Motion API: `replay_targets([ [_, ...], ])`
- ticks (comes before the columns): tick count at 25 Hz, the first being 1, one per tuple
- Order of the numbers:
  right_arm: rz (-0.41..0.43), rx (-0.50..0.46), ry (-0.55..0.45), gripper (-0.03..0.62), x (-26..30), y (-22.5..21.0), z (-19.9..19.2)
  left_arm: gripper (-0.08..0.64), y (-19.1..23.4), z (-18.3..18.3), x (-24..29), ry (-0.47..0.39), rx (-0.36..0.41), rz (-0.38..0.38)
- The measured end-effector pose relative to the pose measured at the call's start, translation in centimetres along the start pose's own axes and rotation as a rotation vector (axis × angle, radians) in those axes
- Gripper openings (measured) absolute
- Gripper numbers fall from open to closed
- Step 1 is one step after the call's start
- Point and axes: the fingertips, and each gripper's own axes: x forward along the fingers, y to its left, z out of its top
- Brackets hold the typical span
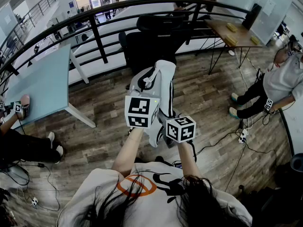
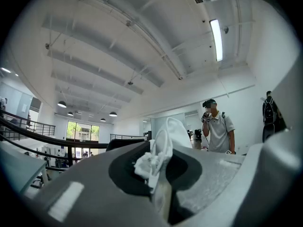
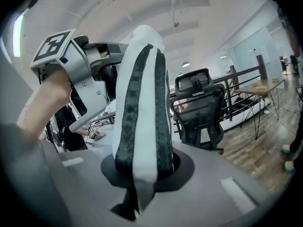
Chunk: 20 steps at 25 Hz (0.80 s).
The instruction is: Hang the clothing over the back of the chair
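Note:
A white garment with black stripes (image 1: 158, 86) hangs bunched in the air between both grippers, in front of a black office chair (image 1: 149, 44). My left gripper (image 1: 144, 96) is shut on a fold of the white cloth (image 2: 158, 157), which sticks up between its jaws. My right gripper (image 1: 173, 117) is shut on a striped band of the same garment (image 3: 141, 126), which rises from its jaws and hides most of what lies ahead. In the right gripper view the chair (image 3: 199, 110) stands a little beyond, to the right of the garment, with the left gripper's marker cube (image 3: 57, 44) at upper left.
A curved black railing (image 1: 94, 20) runs behind the chair. A pale blue table (image 1: 38, 82) stands at left, with a seated person's hand (image 1: 21, 105) on it. A wooden desk (image 1: 234, 32) stands at back right; a person (image 1: 279, 84) sits at right. Cables (image 1: 236, 141) lie on the wood floor.

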Motion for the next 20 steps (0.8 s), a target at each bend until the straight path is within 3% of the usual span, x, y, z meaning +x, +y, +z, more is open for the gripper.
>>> replay_targets([
  [20,0.012,0.026,0.0,0.075,0.4,-3.5,1.4,0.149,-0.4,-0.5,3.5,0.009,-0.001,0.011],
])
